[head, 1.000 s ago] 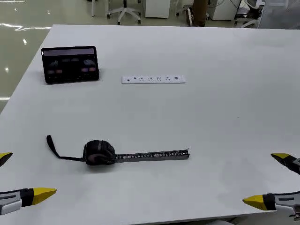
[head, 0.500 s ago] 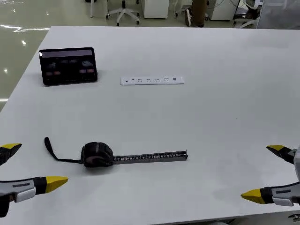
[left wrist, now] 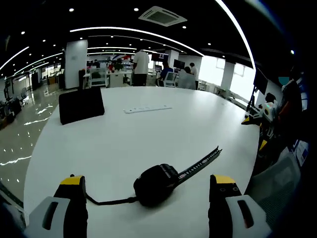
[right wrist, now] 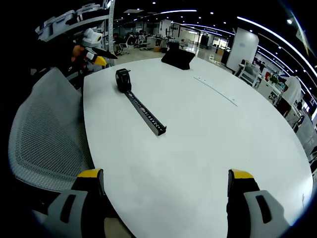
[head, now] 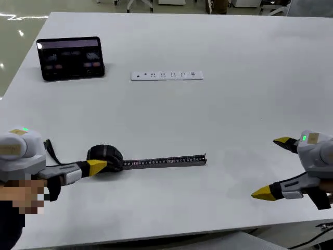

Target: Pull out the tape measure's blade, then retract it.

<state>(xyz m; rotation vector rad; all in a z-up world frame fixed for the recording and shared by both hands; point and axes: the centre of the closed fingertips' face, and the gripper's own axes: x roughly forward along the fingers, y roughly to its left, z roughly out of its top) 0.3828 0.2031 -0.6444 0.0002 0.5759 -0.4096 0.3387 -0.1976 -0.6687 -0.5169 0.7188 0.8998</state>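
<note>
White tabletop [head: 234, 104] carries everything. Grey mesh chair [right wrist: 44, 134] at near edge, in right gripper view. Dark tablet [head: 71, 58] propped far left; white power strip [head: 167, 75] just right of it, both well apart from work. Left hand-held gripper [left wrist: 147, 179] spread, jaws flanking tape measure [head: 105, 158] with gaps either side. Right hand-held gripper [head: 271, 167] spread wide over bare tabletop, well apart from blade [head: 166, 162], which lies flat, extended rightward from case. Strap [left wrist: 109, 202] trails toward left hand-held gripper, partly covered by it in head view.

Black tape measure [head: 108, 155] lies on the white desk [head: 234, 104], its marked blade [head: 165, 162] drawn out flat, strap [left wrist: 111, 201] trailing the other way
</note>
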